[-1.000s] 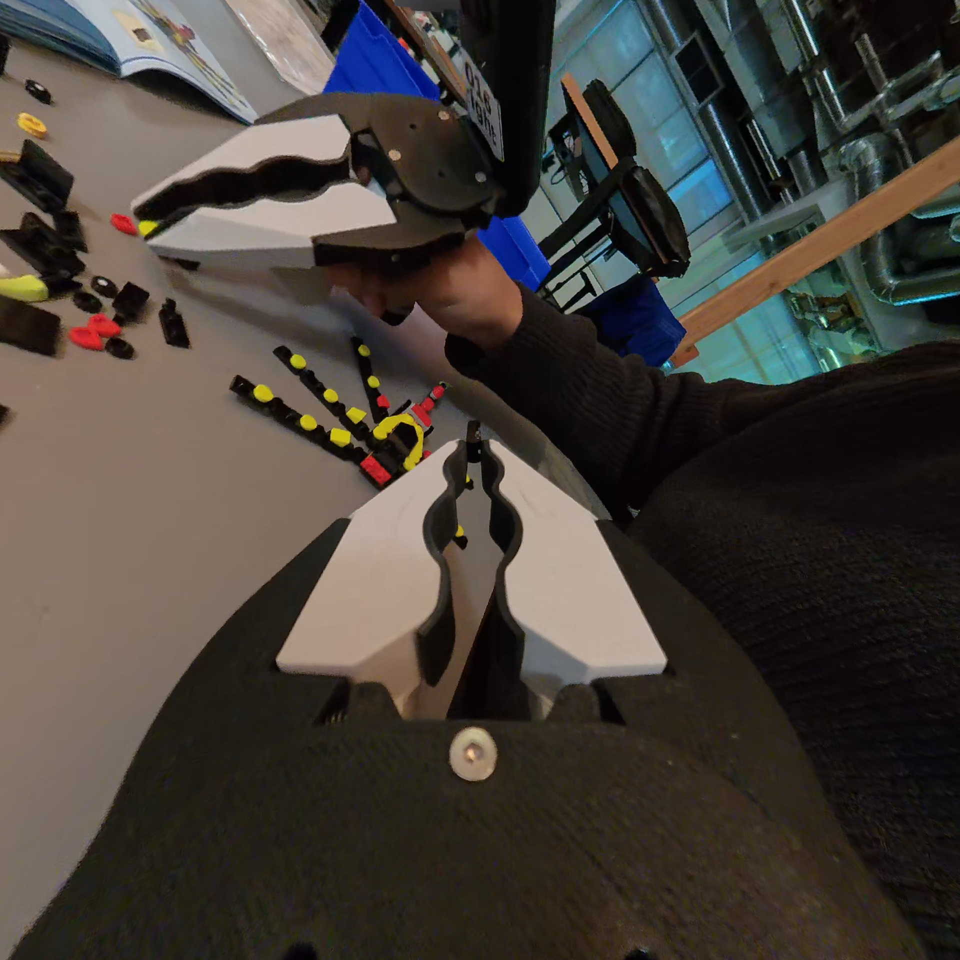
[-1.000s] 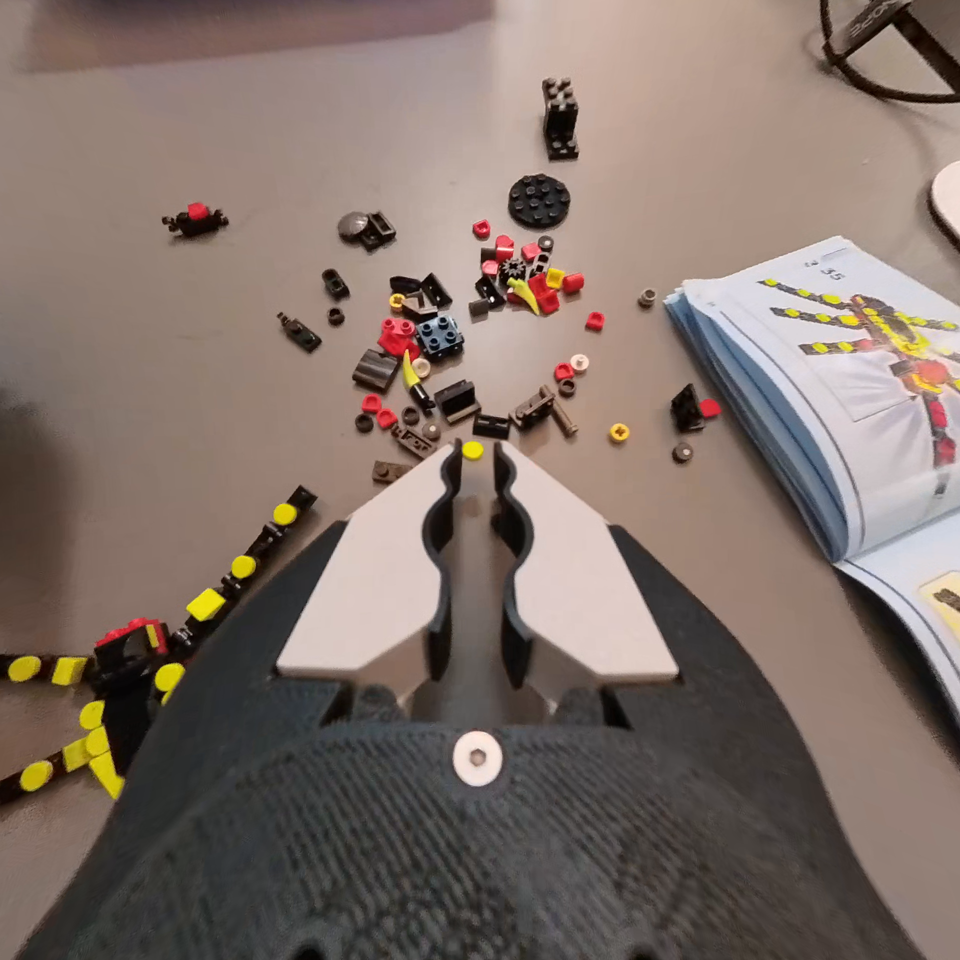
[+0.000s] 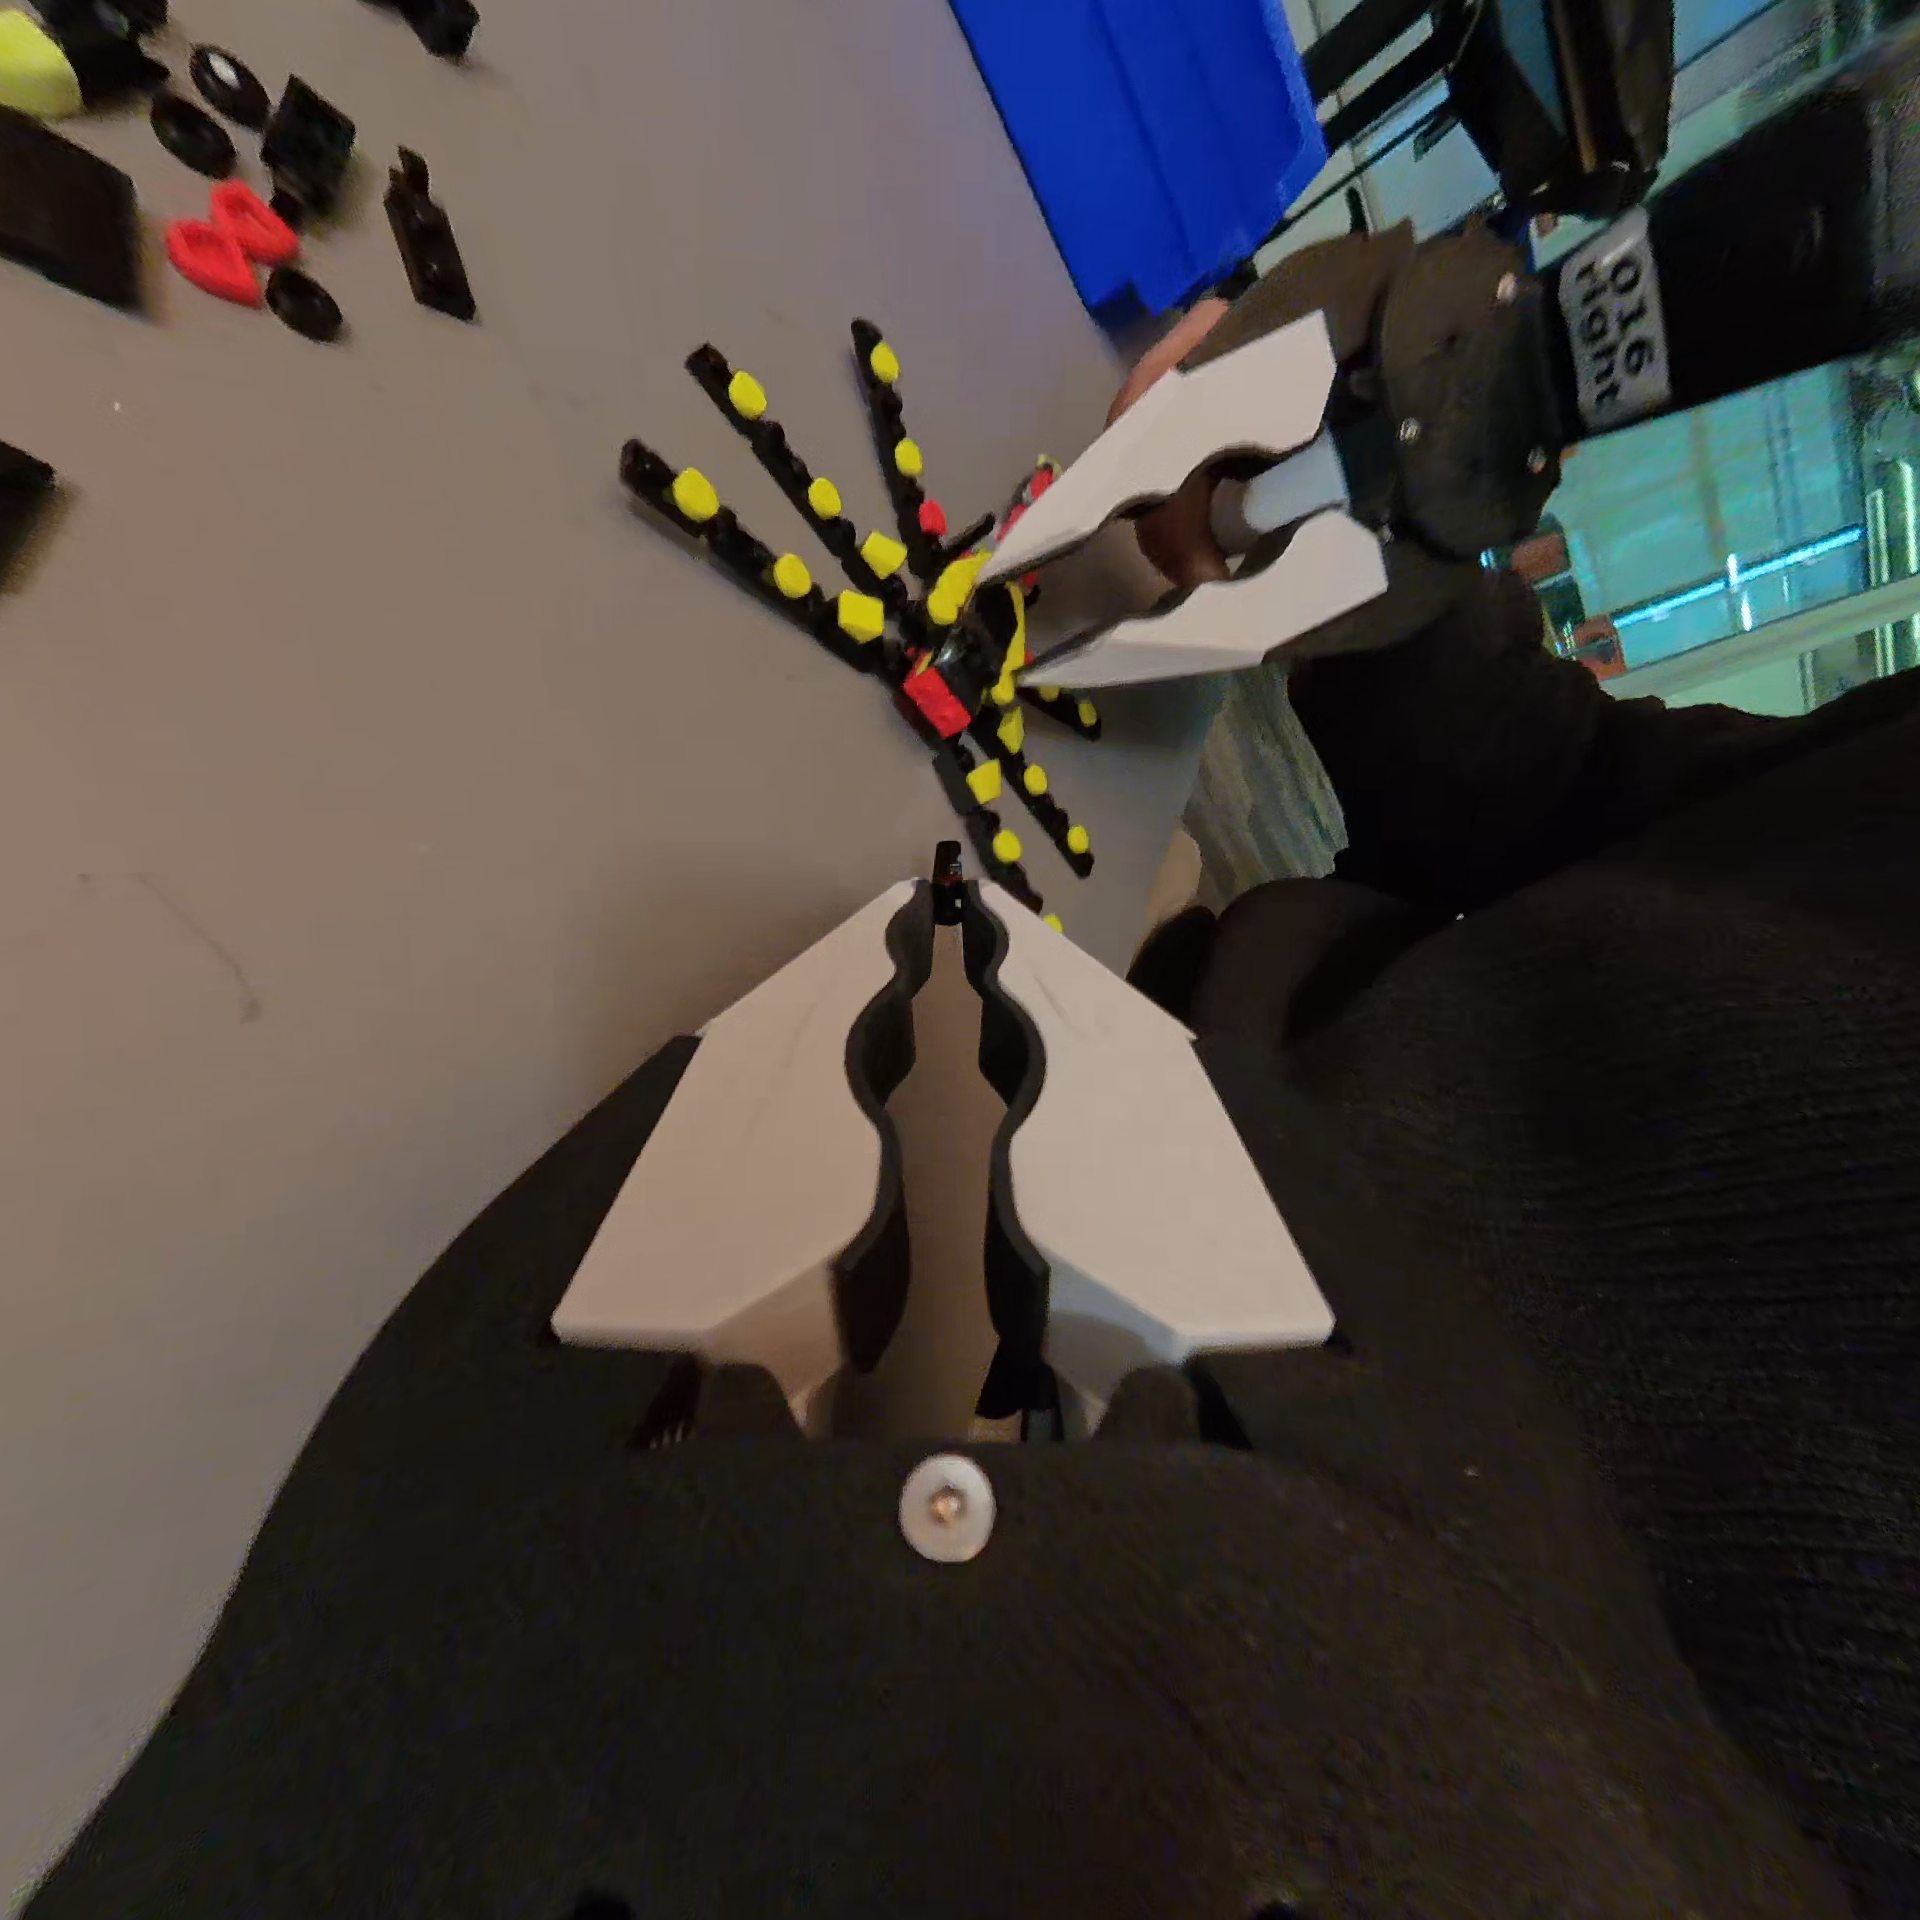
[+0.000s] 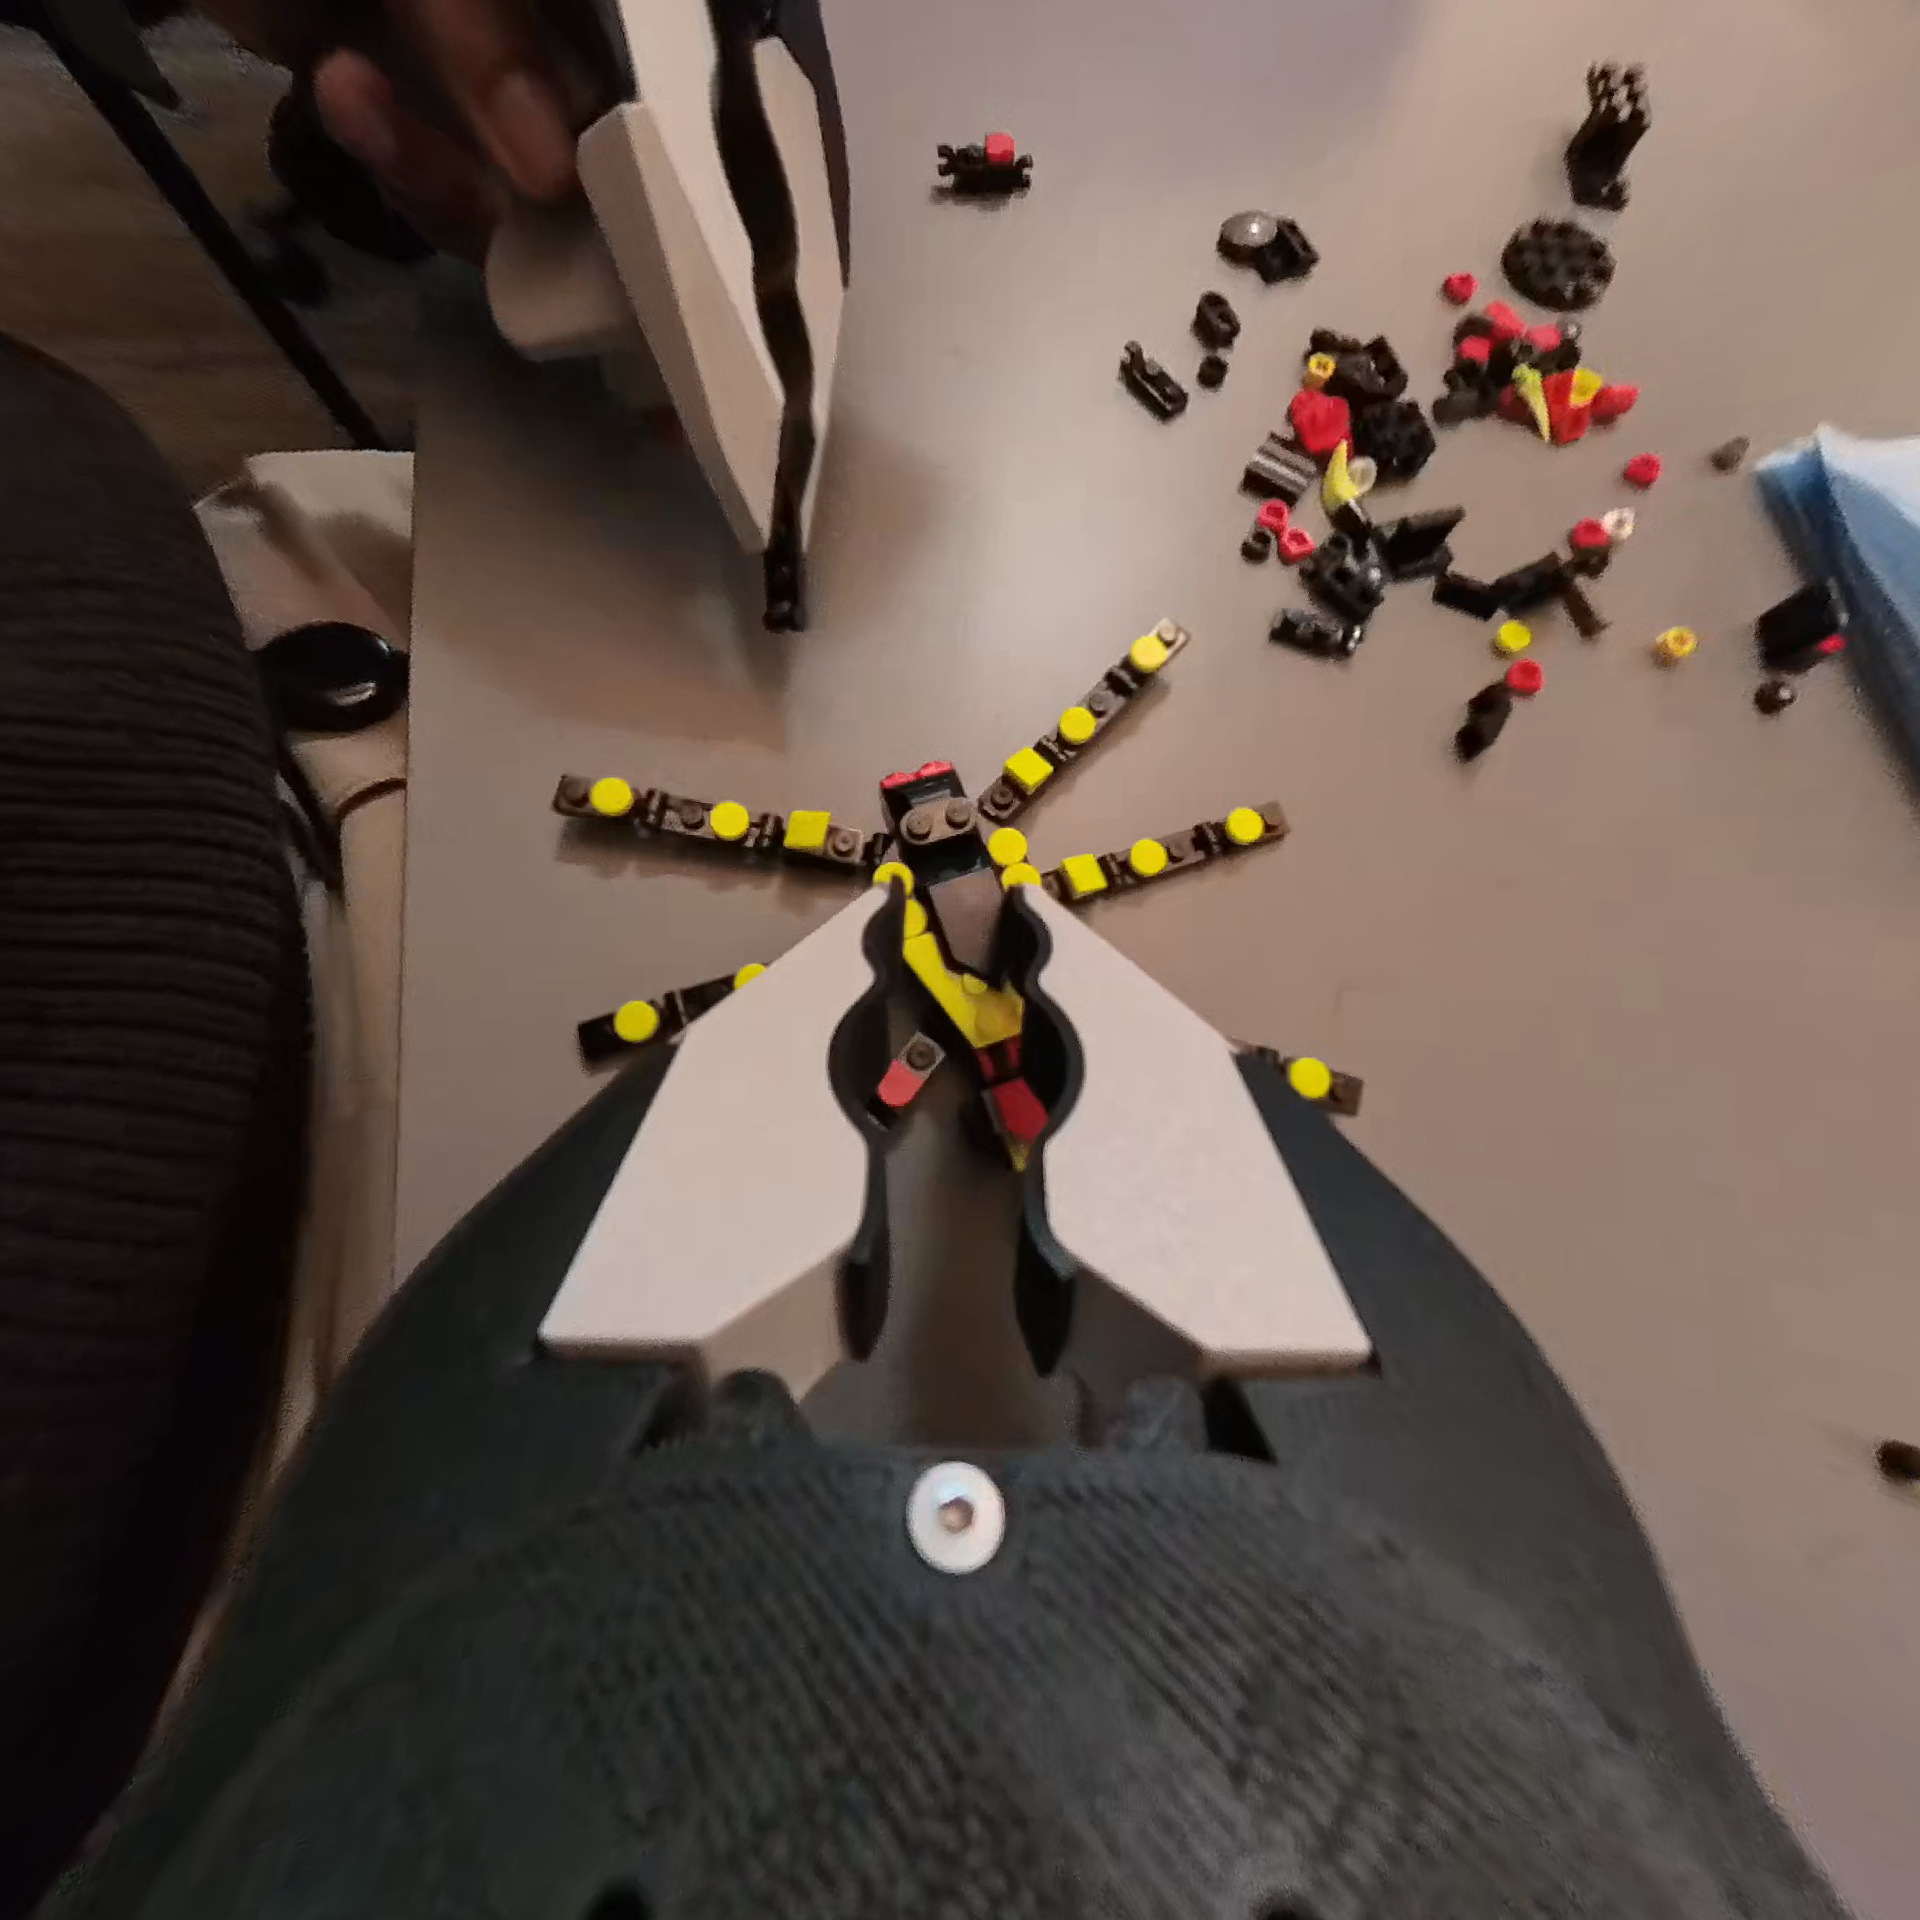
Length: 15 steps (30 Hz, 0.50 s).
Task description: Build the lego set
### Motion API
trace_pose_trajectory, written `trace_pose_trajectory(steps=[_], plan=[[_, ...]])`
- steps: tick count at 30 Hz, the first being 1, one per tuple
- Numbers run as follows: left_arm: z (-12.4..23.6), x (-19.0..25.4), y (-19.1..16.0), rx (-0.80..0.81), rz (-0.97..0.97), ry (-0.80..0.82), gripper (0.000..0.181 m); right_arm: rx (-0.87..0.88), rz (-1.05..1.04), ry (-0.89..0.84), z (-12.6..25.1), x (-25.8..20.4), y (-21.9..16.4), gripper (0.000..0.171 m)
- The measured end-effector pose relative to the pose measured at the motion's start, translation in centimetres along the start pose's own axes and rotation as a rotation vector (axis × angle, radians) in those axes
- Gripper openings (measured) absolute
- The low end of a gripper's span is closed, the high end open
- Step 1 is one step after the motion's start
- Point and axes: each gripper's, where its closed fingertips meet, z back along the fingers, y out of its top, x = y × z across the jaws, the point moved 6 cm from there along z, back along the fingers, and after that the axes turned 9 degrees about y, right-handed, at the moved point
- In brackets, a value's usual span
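Now left claw (image 3: 948,902) pinching an upright black piece (image 3: 947,871); right claw (image 4: 951,902) part-open astride the spider model (image 4: 940,831), head away.

A plain grey-brown surface (image 3: 416,831) fills most of both views, matte and evenly lit, with soft shadows. Beyond its far edge in the left wrist view stands a blue bin (image 3: 1143,135). Behind that are large glass panes (image 3: 1714,540) with a teal cast and bright reflections. A black chair (image 3: 1558,94) stands near the glass, at the top right.
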Motion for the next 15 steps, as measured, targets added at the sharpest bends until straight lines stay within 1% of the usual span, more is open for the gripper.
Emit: trace_pose_trajectory(steps=[1,5,8,11,15], plan=[[-0.2,-0.1,-0.2,-0.019,0.004,0.003,0.001,-0.009,-0.011,-0.001,0.4,0.3,-0.3,0.015],[-0.8,0.2,-0.6,-0.066,-0.020,-0.011,0.002,-0.020,-0.064,-0.005,1.7,1.3,-1.4,0.016],[-1.1,0.5,-0.6,-0.090,-0.081,0.009,0.005,-0.001,-0.132,-0.009,2.3,1.9,-2.0,0.016],[-1.4,0.7,-0.4,-0.099,-0.119,0.034,0.014,0.064,-0.133,-0.018,2.9,1.7,-1.3,0.016],[-1.2,0.1,0.1,-0.101,-0.128,0.086,0.015,0.180,-0.090,-0.047,3.2,1.0,0.4,0.015]])
